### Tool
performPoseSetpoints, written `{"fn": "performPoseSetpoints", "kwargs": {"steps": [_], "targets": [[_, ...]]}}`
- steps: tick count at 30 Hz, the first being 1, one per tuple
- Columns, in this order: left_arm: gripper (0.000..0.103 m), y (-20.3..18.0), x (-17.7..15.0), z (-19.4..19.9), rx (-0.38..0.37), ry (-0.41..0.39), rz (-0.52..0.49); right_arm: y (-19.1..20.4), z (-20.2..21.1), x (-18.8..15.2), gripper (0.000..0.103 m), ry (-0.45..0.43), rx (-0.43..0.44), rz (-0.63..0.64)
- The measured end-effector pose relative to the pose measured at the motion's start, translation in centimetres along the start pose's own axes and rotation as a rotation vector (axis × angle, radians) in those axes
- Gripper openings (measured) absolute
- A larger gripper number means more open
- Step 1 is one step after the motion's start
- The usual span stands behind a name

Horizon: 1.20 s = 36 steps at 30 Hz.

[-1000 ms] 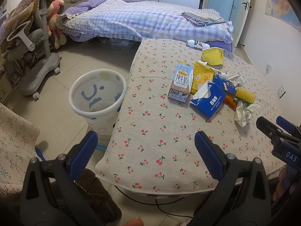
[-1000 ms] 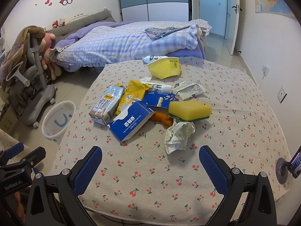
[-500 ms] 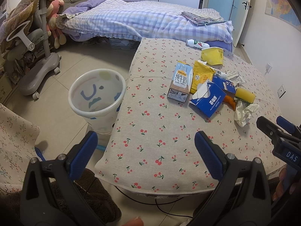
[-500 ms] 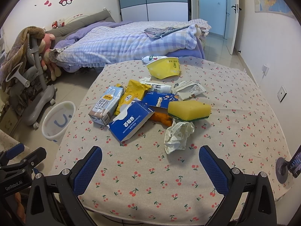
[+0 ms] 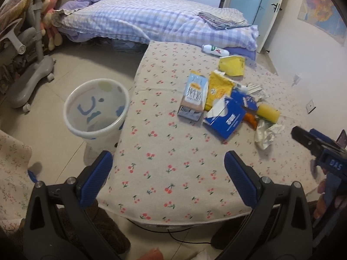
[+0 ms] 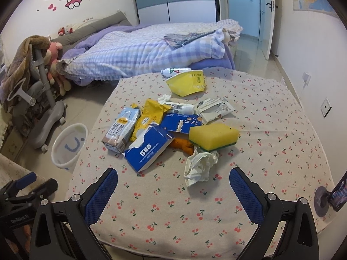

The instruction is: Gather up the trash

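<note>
Cherry-print table [image 6: 271, 143], litter heap, milk carton [image 6: 121, 130], sponge [image 6: 212, 135], bin [image 5: 95, 110] alongside

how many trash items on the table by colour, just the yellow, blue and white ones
yellow: 3 - sponge, pouch, paper bowl
blue: 3 - tissue box, flat carton, milk carton
white: 3 - crumpled tissue, bottle, wrapper
total: 9

Trash pile [image 6: 171, 127] on table [image 6: 271, 151] centre; bin [image 5: 96, 110] on floor left of table; bed [image 6: 141, 54] behind.
</note>
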<state>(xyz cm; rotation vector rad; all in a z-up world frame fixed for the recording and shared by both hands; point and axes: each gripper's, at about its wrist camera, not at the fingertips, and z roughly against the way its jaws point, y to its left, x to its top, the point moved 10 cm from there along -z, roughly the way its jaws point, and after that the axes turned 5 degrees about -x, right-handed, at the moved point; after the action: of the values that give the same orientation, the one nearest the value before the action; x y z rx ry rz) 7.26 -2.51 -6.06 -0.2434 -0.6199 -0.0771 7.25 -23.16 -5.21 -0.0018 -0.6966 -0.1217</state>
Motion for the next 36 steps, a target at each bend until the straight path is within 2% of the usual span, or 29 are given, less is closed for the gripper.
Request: {"fn": "performPoseSetpoints", "kwargs": {"steps": [6,11,13,17,19,22,28,33,36], "targets": [[0.102,-0.6,3.4,-1.5,-0.002,0.070,-0.096,-2.1,-2.8,2.2,0.103,0.149,-0.014,0.027],[0.102,-0.8,3.9,-6.1,-0.028,0.269,-0.102,-5.4,-5.9,4.1,0.103,0.236,-0.035,-0.042],[0.102,-1.0,4.1,-8.0,-0.060,0.302,-0.078,-6.3,-7.6,4.4,0.103,0.267,-0.032,-0.086],[0.102,-1.3,4.3,-11.2,-0.087,0.345,-0.043,-7.6,-10.9,4.1,0.103,0.310,-0.040,-0.162],[0.102,-1.5,4.7,-12.3,-0.094,0.344,-0.039,-7.8,-12.6,4.0,0.103,0.358,-0.036,-0.181],[0.102,-2.2,5.9,-13.5,-0.113,0.335,-0.041,-9.1,-14.1,4.5,0.103,0.368,-0.061,-0.235],[0.102,-3.5,5.7,-16.1,-0.137,0.371,-0.049,-10.2,-16.3,3.8,0.103,0.440,-0.002,-0.375],[0.080,-3.8,4.8,-18.5,-0.157,0.421,-0.028,-10.2,-17.7,2.2,0.103,0.506,0.039,-0.450],[0.073,-4.0,4.3,-18.7,-0.136,0.428,-0.044,-10.3,-18.1,1.8,0.096,0.522,0.070,-0.476]]}}
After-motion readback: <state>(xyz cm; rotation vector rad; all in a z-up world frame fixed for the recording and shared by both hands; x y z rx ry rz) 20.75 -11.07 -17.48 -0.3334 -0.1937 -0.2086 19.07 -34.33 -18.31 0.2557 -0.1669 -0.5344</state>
